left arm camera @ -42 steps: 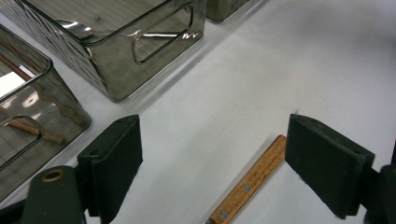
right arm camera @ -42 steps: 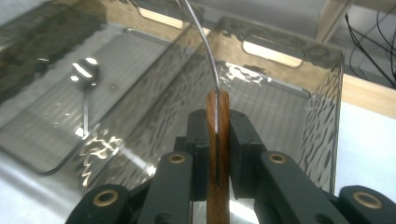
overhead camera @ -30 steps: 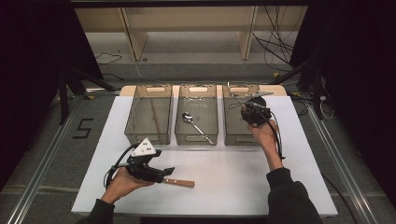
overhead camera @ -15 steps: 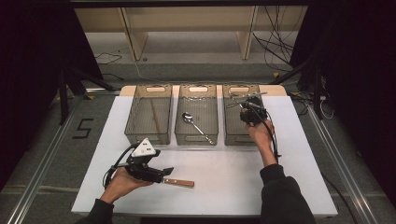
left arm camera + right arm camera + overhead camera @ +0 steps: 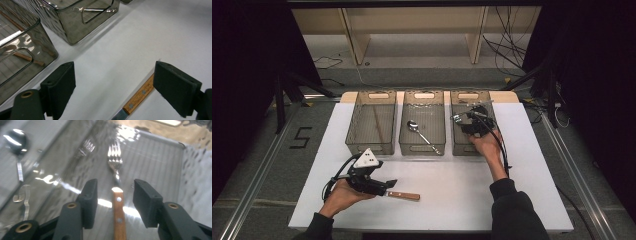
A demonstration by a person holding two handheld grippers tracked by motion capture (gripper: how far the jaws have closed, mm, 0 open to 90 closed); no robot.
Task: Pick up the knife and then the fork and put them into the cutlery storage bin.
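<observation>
Near the table's [image 5: 532,200] front edge, with bare white top around it, the left gripper [image 5: 384,186] stands wide open beside a wooden-handled knife [image 5: 140,94], its handle pointing right; farther back, in the right-hand clear ribbed bin [image 5: 462,145], the right gripper [image 5: 115,200], jaws just opened, straddles without touching a wooden-handled fork [image 5: 115,165], tines pointing away.

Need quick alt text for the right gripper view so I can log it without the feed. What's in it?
A wooden-handled fork lies in a clear bin, between the right gripper's black jaws, which have just been opening and stand apart from its handle. A spoon shows at upper left, through the bin's wall.
</observation>
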